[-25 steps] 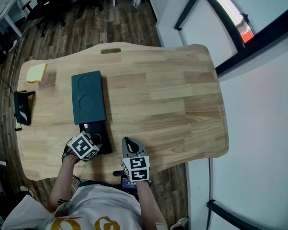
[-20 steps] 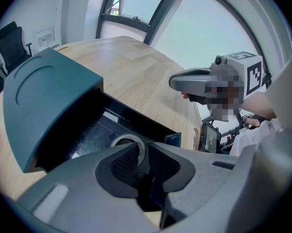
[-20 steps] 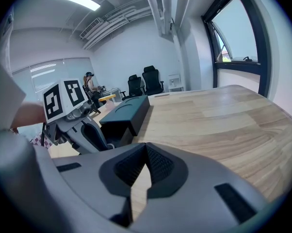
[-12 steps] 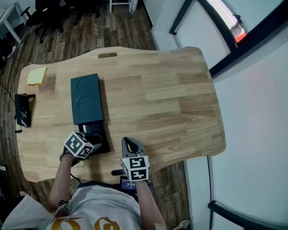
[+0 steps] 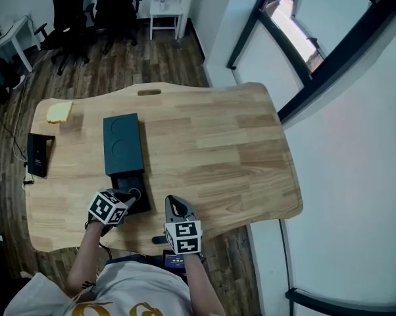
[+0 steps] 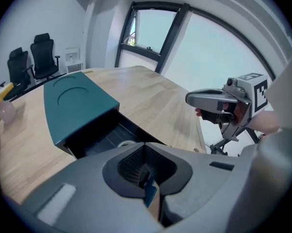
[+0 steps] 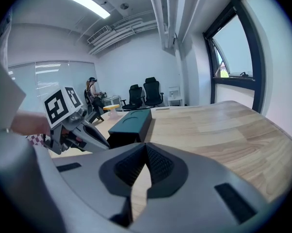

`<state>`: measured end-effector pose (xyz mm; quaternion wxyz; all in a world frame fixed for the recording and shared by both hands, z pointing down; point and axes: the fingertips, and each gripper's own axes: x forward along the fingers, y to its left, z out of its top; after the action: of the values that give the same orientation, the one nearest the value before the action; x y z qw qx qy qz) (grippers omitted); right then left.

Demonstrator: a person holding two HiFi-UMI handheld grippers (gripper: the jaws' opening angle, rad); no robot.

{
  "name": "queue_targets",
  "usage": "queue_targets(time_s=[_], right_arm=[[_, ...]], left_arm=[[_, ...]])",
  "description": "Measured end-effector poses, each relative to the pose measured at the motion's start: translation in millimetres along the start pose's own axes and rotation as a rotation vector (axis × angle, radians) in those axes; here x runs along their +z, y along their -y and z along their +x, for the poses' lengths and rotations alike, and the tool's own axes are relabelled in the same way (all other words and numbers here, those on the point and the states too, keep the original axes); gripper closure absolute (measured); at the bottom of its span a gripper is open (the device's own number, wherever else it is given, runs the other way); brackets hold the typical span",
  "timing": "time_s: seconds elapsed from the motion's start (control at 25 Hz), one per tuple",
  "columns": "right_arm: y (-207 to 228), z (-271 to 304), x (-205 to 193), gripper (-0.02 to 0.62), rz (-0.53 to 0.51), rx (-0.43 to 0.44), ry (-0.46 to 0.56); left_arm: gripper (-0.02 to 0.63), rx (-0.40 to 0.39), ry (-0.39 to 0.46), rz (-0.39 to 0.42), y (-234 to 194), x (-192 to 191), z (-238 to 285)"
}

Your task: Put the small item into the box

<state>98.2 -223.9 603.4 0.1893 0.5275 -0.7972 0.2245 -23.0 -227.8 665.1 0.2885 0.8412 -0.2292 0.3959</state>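
Observation:
The dark teal box (image 5: 123,143) lies on the wooden table (image 5: 211,137) with its black drawer (image 5: 135,191) pulled out toward me. A small pale ring-like item (image 5: 133,193) rests inside the drawer and shows at its mouth (image 6: 123,143) in the left gripper view. My left gripper (image 5: 127,201) hovers just short of the drawer's near end. Its jaws have just been closing and now stand shut (image 6: 146,165) with nothing gripped between them. To the right of the drawer, my right gripper (image 5: 173,202) is shut and empty (image 7: 145,165) above the table's front edge.
A yellow block (image 5: 58,112) and a black device (image 5: 37,153) lie at the table's left end. Office chairs (image 5: 93,5) and a white stool (image 5: 166,4) stand on the floor beyond the table. A window wall (image 5: 316,51) runs along the right.
Both grippers have lifted slightly. The left one has drawn back from the drawer toward me. The box, drawer and item have stayed in place.

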Motion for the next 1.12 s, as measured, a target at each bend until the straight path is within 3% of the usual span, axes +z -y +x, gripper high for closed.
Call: queue_targets(time_s=[0.32, 0.44, 0.56, 0.76, 0.84, 1.12], right_arm=[[-23, -32, 34, 0.591, -0.036, -0.023, 0.115], [-25, -45, 46, 0.591, -0.043, -0.071, 0.165], [-26, -61, 55, 0.591, -0.041, -0.107, 0.210], [-28, -82, 67, 0.591, -0.060, -0.156, 0.253], [-33, -89, 71, 0.592, -0.076, -0.159, 0.267], [-49, -98, 59, 0.592, -0.098, -0.147, 0.236]], left_arm=[[0.603, 0.180, 0.267, 0.133, 11, 36, -57], [0.603, 0.144, 0.373, 0.033, 16, 44, -77], [0.603, 0.084, 0.531, -0.090, 22, 55, -105], [0.603, 0.130, 0.793, -0.060, 30, 79, -160], [0.603, 0.160, 0.832, -0.039, 33, 81, -172], [0.603, 0.153, 0.820, -0.085, 37, 66, -175]])
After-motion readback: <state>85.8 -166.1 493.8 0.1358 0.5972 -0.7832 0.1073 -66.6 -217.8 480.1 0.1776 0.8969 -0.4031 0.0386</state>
